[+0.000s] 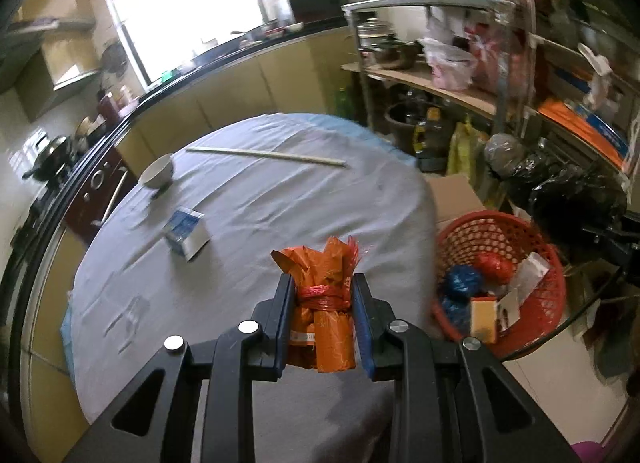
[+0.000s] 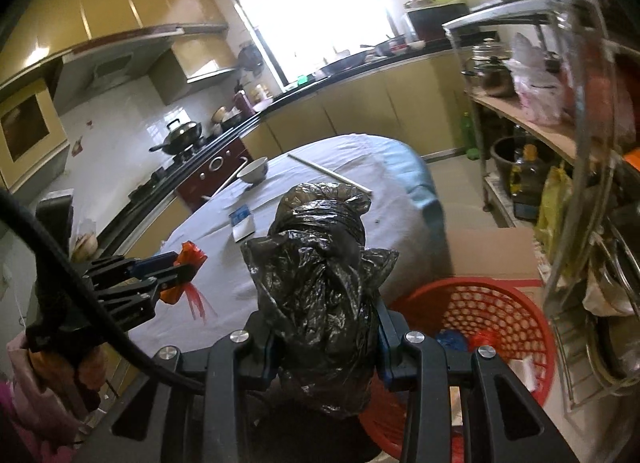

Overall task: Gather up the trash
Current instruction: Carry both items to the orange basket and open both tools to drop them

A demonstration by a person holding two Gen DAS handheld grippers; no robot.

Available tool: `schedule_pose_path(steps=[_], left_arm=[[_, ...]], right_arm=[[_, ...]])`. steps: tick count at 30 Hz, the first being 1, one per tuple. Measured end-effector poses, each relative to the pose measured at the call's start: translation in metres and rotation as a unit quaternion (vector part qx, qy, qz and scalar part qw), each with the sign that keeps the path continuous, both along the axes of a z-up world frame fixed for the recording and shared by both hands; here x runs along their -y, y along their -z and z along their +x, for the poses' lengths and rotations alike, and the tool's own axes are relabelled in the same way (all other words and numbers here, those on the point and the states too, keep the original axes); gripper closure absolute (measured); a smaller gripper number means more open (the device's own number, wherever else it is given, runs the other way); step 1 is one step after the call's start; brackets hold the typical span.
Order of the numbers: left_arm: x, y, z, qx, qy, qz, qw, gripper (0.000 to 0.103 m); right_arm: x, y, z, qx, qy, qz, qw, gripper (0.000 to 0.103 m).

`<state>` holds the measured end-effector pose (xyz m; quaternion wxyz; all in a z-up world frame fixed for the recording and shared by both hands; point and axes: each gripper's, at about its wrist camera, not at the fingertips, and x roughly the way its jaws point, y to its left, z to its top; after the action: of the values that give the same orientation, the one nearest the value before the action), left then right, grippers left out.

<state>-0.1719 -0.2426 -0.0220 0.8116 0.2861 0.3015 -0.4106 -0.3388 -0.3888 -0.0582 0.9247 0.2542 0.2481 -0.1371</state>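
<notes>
My left gripper (image 1: 323, 295) is shut on an orange plastic bundle (image 1: 326, 323) tied with red string, held above the near edge of the round table (image 1: 248, 199). In the right wrist view the same left gripper (image 2: 182, 269) shows at the left with the orange bundle (image 2: 190, 257) in it. My right gripper (image 2: 326, 327) is shut on a crumpled black plastic bag (image 2: 320, 283) that hides most of its fingers. A red mesh basket (image 1: 500, 259) stands on the floor right of the table, also visible as the red basket (image 2: 480, 303), with blue, red and paper trash inside.
On the grey tablecloth lie a blue-and-white carton (image 1: 186, 233), a white bowl (image 1: 158, 172) and a long pale stick (image 1: 264, 155). A cardboard box (image 1: 454, 195) sits behind the basket. Metal shelves (image 1: 440, 79) with pots and bags stand at the right, kitchen counters behind.
</notes>
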Motion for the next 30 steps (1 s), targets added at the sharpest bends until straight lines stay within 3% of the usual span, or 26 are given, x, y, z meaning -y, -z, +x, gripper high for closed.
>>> schedule_pose_path(steps=[11, 21, 24, 27, 29, 30], left_arm=[[0.068, 0.008, -0.051, 0.016, 0.057, 0.03, 0.9978, 0.073], [0.096, 0.02, -0.075, 0.014, 0.081, 0.046, 0.9956, 0.073], [0.102, 0.028, -0.073, -0.016, 0.091, 0.041, 0.9948, 0.073], [0.109, 0.04, -0.066, -0.074, 0.109, 0.03, 0.9908, 0.071], [0.112, 0.05, -0.063, -0.112, 0.122, 0.025, 0.9859, 0.064], [0.114, 0.054, -0.063, -0.118, 0.121, 0.026, 0.9853, 0.053]], right_arm=[[0.041, 0.018, -0.046, 0.008, 0.034, 0.026, 0.999, 0.063], [0.061, 0.04, -0.067, 0.009, 0.056, 0.054, 0.997, 0.063], [0.069, 0.049, -0.071, 0.014, 0.07, 0.072, 0.995, 0.063], [0.077, 0.058, -0.073, 0.015, 0.089, 0.096, 0.991, 0.063], [0.081, 0.064, -0.073, 0.011, 0.099, 0.11, 0.989, 0.061], [0.084, 0.068, -0.073, 0.008, 0.108, 0.123, 0.987, 0.053]])
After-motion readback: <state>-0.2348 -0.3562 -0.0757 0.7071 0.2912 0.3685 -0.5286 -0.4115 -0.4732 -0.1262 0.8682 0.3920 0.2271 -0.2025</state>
